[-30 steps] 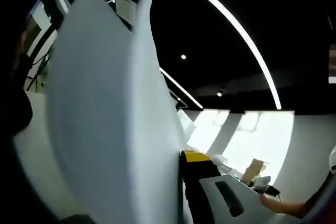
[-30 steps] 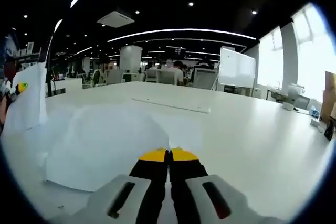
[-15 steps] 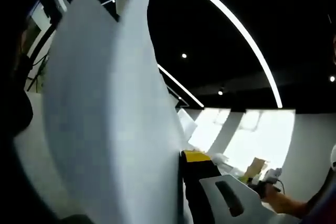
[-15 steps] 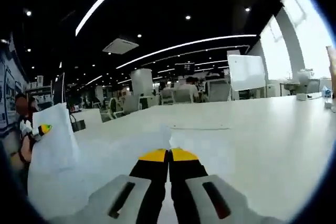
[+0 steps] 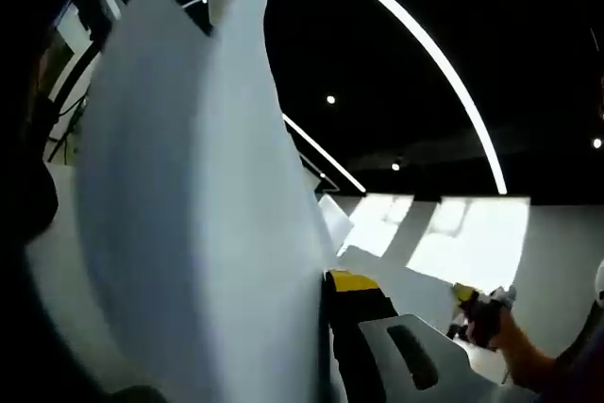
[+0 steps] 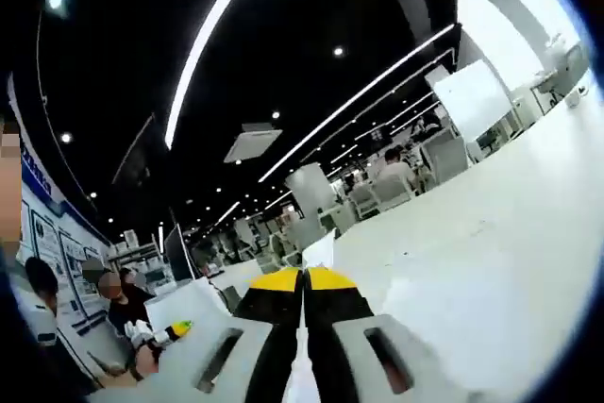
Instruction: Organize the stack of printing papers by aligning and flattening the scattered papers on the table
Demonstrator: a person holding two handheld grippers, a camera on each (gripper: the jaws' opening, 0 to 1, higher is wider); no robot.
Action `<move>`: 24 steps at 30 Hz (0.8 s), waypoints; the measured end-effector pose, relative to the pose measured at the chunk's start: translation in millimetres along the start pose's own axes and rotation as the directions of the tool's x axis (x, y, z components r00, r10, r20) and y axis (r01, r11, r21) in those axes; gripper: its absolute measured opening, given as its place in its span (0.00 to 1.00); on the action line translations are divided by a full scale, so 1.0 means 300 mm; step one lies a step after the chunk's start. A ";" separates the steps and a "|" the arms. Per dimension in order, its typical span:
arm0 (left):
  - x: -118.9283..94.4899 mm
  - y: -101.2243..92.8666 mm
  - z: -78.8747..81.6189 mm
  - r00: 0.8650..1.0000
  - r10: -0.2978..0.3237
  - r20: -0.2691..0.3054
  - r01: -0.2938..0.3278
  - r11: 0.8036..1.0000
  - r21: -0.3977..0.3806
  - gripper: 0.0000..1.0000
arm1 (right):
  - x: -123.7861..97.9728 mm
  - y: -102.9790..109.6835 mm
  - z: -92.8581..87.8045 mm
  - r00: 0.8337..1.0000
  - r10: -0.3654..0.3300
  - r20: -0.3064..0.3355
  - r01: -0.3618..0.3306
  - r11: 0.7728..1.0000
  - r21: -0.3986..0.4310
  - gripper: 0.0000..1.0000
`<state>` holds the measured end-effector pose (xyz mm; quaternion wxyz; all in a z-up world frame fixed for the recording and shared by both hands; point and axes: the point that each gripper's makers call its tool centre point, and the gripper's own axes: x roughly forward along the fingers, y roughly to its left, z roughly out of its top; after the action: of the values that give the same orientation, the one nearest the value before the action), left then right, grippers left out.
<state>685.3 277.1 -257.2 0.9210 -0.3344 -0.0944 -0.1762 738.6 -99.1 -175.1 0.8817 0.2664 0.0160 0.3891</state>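
Papers (image 5: 189, 224) fill the left side of my left gripper view — a white sheaf standing up from the left gripper (image 5: 326, 282), its top edges fanned apart against the dark ceiling. I see one yellow-tipped jaw pressed against the sheaf's right face; the other jaw is hidden behind the sheets, so the gripper looks clamped on the papers. At the lower right of that view the right gripper (image 5: 464, 293) shows small, held in a hand (image 5: 491, 323) in front of the bright windows (image 5: 467, 243).

In my right gripper view the right gripper (image 6: 303, 278) has its two yellow-tipped jaws closed together, and a thin white edge of paper (image 6: 319, 250) stands out just beyond the tips, so it looks pinched on a sheet. The white table (image 6: 491, 224) slopes away to the right, tilted with the camera. At the lower left the left gripper (image 6: 179, 329) shows with the white sheaf (image 6: 189, 304) beside it, well apart from the right gripper's tips — people (image 6: 123, 294) stand behind it
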 end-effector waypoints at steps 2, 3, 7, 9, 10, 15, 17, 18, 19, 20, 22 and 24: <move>0.000 -0.001 -0.001 1.000 0.001 0.000 -0.001 1.000 0.004 0.07 | 0.004 0.027 -0.007 1.000 0.008 -0.009 -0.008 1.000 0.000 0.00; 0.000 -0.003 -0.001 1.000 0.000 -0.001 0.000 1.000 0.003 0.07 | 0.005 0.045 -0.013 1.000 0.016 -0.010 -0.016 1.000 -0.006 0.00; 0.000 -0.003 -0.002 1.000 0.001 -0.002 -0.001 1.000 0.003 0.07 | 0.012 0.090 -0.030 0.999 0.030 -0.011 -0.030 0.999 -0.034 0.00; -0.001 -0.003 -0.001 1.000 0.001 -0.001 -0.001 1.000 0.004 0.07 | 0.021 0.120 -0.046 0.999 0.045 -0.013 -0.046 0.998 -0.044 0.00; -0.001 -0.004 -0.001 1.000 0.001 -0.001 -0.001 1.000 0.003 0.07 | 0.024 0.127 -0.051 0.999 0.051 -0.014 -0.051 0.998 -0.039 0.00; -0.002 -0.001 0.003 1.000 0.002 0.002 -0.002 1.000 0.001 0.07 | 0.033 0.137 -0.029 0.997 0.076 0.005 -0.076 0.997 -0.013 0.00; -0.002 -0.001 0.003 1.000 0.003 0.001 -0.003 1.000 0.002 0.07 | 0.036 0.143 -0.012 0.996 0.093 0.013 -0.093 0.996 0.000 0.00; -0.002 -0.001 0.003 1.000 0.002 0.001 -0.002 1.000 0.002 0.07 | 0.037 0.154 -0.005 0.995 0.103 0.020 -0.103 0.995 0.004 0.00; -0.002 -0.001 0.003 1.000 0.002 0.001 -0.002 1.000 0.002 0.07 | 0.039 0.161 -0.001 0.994 0.108 0.022 -0.108 0.994 0.005 0.00; -0.002 -0.001 0.003 1.000 0.003 0.002 -0.003 1.000 0.002 0.07 | 0.042 0.160 0.009 0.993 0.116 0.023 -0.116 0.993 0.011 0.00; -0.002 0.000 0.004 1.000 0.002 0.001 -0.002 1.000 0.001 0.07 | 0.044 0.170 0.016 0.991 0.132 0.025 -0.132 0.991 0.017 0.00; -0.002 0.000 0.005 1.000 0.002 0.003 -0.002 1.000 0.000 0.07 | 0.049 0.189 0.021 0.989 0.147 0.032 -0.148 0.989 0.019 0.00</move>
<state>684.8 278.2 -256.3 0.9210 -0.3348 -0.0953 -0.1749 711.9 -60.3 -139.7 0.8477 0.2822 -0.0127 0.4489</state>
